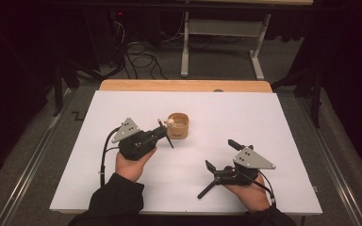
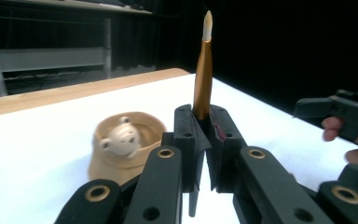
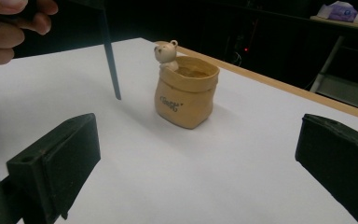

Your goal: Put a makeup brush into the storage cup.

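Observation:
My left gripper (image 1: 162,133) is shut on a slim pen (image 1: 166,134) just left of a small tan pot (image 1: 179,125) with a bear figure on its rim. In the left gripper view the pen's gold barrel and pale tip (image 2: 203,70) rise upright from between the shut jaws (image 2: 204,135), and the pot (image 2: 121,149) sits to their left. My right gripper (image 1: 221,154) stands open over the near right of the sheet with nothing between its jaws. In the right gripper view (image 3: 196,163) the pot (image 3: 186,93) is ahead, and the pen's dark lower end (image 3: 111,60) hangs above the table.
A white sheet (image 1: 264,117) covers the table, with a wooden strip (image 1: 184,85) along its far edge. Beyond it, a grey desk frame (image 1: 221,42) and loose cables (image 1: 141,59) are on the floor. Metal rails (image 1: 33,155) run along both sides.

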Demonstrator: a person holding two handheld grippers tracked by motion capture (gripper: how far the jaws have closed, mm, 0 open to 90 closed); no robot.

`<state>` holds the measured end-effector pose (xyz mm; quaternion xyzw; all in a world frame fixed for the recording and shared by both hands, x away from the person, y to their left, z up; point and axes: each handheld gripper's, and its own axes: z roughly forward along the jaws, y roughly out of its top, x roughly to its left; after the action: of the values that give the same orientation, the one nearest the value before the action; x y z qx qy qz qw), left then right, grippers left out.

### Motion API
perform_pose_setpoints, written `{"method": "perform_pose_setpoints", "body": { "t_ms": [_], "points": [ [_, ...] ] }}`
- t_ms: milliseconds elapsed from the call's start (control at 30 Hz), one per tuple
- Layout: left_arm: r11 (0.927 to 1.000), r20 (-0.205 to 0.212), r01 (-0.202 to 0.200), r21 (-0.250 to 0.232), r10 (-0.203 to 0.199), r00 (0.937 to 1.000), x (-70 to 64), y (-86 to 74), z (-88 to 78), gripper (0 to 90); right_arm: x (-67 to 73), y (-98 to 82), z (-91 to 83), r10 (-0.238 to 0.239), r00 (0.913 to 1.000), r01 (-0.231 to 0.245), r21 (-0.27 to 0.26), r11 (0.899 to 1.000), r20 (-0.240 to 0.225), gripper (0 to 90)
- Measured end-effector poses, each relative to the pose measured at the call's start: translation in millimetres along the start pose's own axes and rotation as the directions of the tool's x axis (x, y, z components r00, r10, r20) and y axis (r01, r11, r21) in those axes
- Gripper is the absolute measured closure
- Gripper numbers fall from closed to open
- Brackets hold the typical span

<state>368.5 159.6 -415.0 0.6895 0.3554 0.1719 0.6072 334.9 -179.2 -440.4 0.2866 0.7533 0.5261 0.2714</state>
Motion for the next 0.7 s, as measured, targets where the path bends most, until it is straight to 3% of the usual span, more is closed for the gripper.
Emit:
{"method": "perform_pose_setpoints", "body": {
  "t_ms": [233,700],
  "points": [
    [0.9993,-0.052,-0.029,0.022,0.030,0.9982,8.0,-0.1,-4.8,83.5,-11.7,0.1,-8.3,0.003,0.9993,-0.003,-0.006,1.000,0.036,0.2],
    [0.9994,-0.108,-0.024,0.027,0.027,0.9938,18.7,0.4,-12.8,83.5,-28.6,0.0,-20.3,0.012,0.9962,-0.011,-0.013,1.000,0.086,0.2]
  ]
}}
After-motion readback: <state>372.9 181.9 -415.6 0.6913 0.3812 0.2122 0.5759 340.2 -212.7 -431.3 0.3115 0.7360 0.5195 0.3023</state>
